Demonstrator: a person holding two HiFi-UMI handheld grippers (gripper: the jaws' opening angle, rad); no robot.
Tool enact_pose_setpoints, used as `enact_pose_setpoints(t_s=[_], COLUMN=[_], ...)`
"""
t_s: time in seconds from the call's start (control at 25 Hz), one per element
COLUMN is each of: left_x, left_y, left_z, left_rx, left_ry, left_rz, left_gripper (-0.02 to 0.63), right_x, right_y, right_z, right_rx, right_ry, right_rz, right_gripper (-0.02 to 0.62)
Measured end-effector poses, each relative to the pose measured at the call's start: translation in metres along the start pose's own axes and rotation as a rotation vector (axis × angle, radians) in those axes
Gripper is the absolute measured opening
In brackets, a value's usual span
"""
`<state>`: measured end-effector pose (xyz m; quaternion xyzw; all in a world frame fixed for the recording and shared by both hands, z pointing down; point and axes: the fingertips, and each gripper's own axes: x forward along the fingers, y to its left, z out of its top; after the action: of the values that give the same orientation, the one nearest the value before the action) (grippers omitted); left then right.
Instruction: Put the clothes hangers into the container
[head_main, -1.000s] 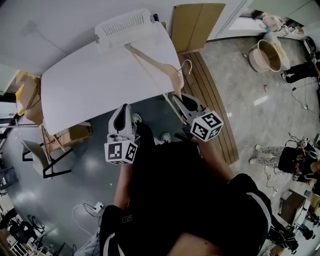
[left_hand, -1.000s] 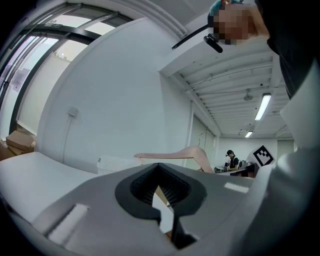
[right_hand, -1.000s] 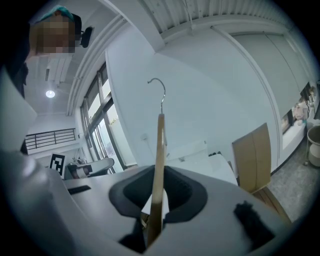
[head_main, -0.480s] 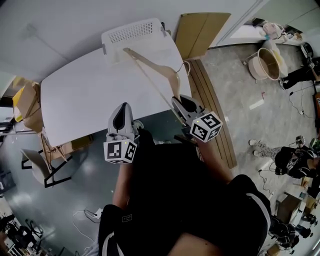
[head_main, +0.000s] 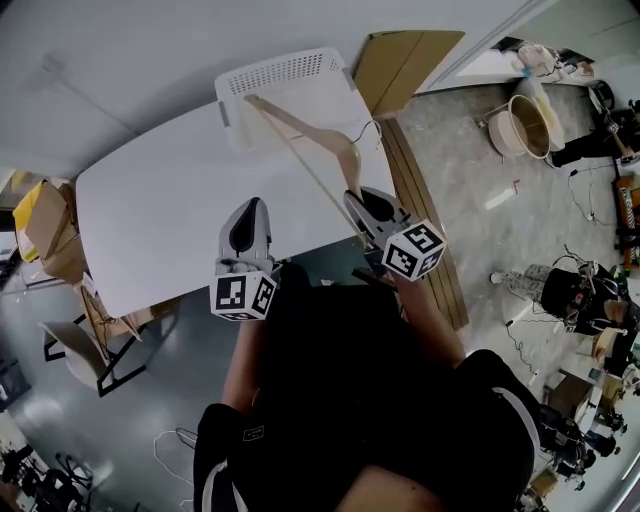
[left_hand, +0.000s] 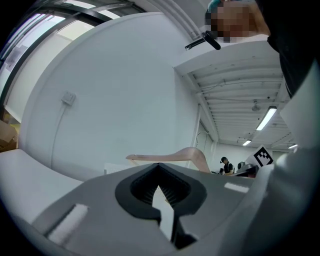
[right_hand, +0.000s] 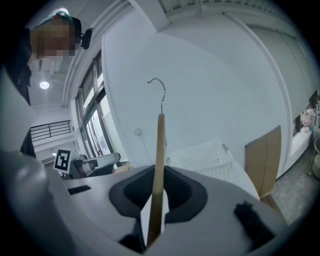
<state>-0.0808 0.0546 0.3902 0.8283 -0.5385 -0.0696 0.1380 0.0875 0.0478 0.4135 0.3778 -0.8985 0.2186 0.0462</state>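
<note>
While you stood at the near edge of the white table (head_main: 160, 210), these items were on record.

Right gripper (head_main: 362, 200): you had its jaws clamped on the lower part of a wooden clothes hanger (head_main: 300, 125). In the right gripper view the wood (right_hand: 159, 150) ran straight up between the pads of that gripper (right_hand: 156, 195), with the metal hook at the top.

Hanger, placement: you carried it above the right half of the table. Its far arm tip reached over the near rim of the container (head_main: 290, 75); whether it touched the rim could not be told.

Container: white, perforated walls, standing at the far edge of the table, against the wall. The right gripper view showed it (right_hand: 202, 160) just right of the hanger.

Left gripper (head_main: 252, 203): you held it level over the near table edge, left of the right one and well apart from the hanger. Its jaws (left_hand: 160, 192) stood a narrow slit apart with nothing between them; the hanger (left_hand: 190, 154) showed beyond them.

Other: a brown cardboard sheet (head_main: 400, 60) leaned on the wall to the right of the container.
</note>
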Motion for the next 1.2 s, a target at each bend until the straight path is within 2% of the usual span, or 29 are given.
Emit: enact_pose_setpoints(t_s=[0.4,0.8,1.2], left_x=[0.014,0.026,0.069], left_y=[0.064,0.083,0.082], left_z=[0.004,0.002,0.007], left_rx=[-0.052,-0.068,-0.057], left_ry=[0.008,0.015,0.008], left_rz=[-0.027,-0.010,0.005], left_gripper=[0.005,0.005,0.005], right_x=[0.055,0.070,0.091], right_y=[0.001,-0.014,-0.050], right_z=[0.008,0.008,0.013], right_rx=[-0.048,-0.091,-0.111], right_ry=[0.051,0.121,0.169], right_rz=[-0.044,-0.043,0.013], right_gripper=[0.061,0.061,0.061])
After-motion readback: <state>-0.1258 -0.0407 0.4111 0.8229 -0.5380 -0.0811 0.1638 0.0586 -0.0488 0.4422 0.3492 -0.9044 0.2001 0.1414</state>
